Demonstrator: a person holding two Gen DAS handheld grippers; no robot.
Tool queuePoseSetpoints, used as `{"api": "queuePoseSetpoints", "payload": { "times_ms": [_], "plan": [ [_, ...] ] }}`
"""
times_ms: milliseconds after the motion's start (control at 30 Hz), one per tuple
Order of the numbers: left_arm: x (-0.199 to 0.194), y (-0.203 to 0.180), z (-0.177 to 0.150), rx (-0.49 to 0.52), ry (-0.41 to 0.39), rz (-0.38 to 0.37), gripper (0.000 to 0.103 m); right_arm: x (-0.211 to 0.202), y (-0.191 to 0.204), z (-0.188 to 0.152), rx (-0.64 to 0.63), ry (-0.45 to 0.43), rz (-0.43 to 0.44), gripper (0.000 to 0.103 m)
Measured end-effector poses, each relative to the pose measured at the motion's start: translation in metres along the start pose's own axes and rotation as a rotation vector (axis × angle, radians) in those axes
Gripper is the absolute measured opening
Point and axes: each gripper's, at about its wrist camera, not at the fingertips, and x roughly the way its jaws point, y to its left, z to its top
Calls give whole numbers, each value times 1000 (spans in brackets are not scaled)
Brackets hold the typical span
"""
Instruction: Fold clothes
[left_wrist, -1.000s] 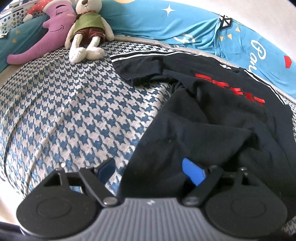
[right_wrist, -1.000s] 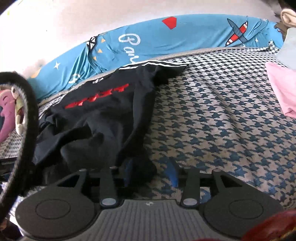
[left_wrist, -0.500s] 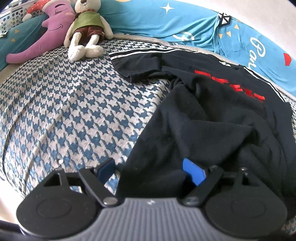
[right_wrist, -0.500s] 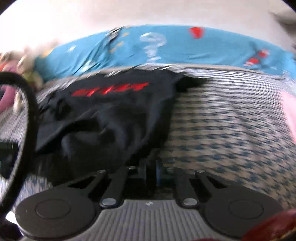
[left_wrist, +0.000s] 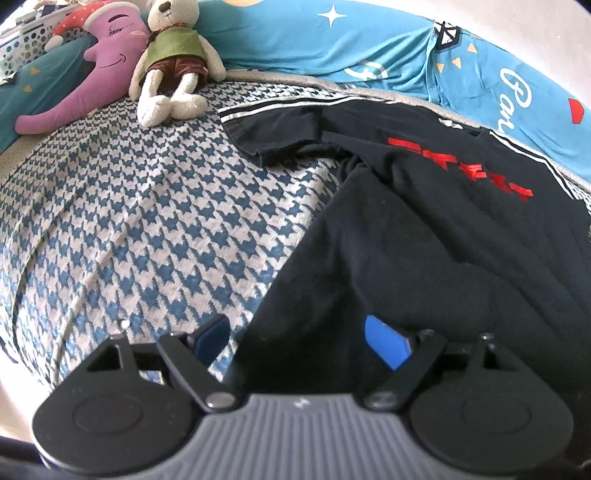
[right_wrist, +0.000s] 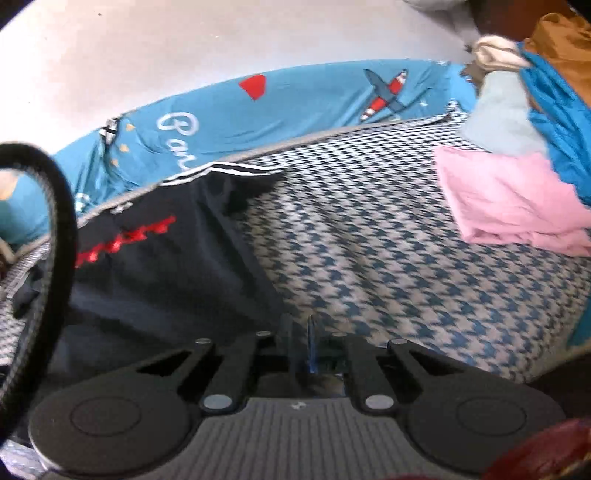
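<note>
Left wrist view shows the black T-shirt (left_wrist: 424, 229) spread but rumpled on the checked bed (left_wrist: 129, 229), one sleeve out toward the stuffed rabbit (left_wrist: 171, 62). The left claw (left_wrist: 301, 341) is spread wide, straddling the shirt's near hem without gripping it. In the right wrist view the right claw (right_wrist: 301, 341) is pressed together at the shirt's other near edge (right_wrist: 166, 280), apparently pinching cloth. With only one corner gripped, a pull could drag the shirt askew and bunch it; a thin pinch might also slip. That view is blurred, so how much fabric sits between the fingers is unclear. The shirt's near hem is hidden behind both claws. A pink garment (right_wrist: 517, 206) lies well apart.
</note>
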Motion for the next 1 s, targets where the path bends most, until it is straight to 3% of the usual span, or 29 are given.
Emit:
{"api": "queuePoseSetpoints", "payload": {
  "times_ms": [167,467,567,767,900,1000],
  "plan": [
    [-6,-5,8,12,-16,-34,84,9,9,23,-30,15,132,10],
    [-7,-29,27,104,-39,-56,89,46,23,68,-35,38,215,12],
    [-3,-35,36,161,-48,-56,92,64,27,86,-29,29,236,24],
    [11,-46,58,251,-79,-38,93,118,18,115,137,75,266,27],
    [25,-46,67,208,-60,-51,93,152,11,130,257,104,271,31],
    [30,-43,68,166,-37,-83,93,171,9,140,328,106,277,42]
  ]
}}
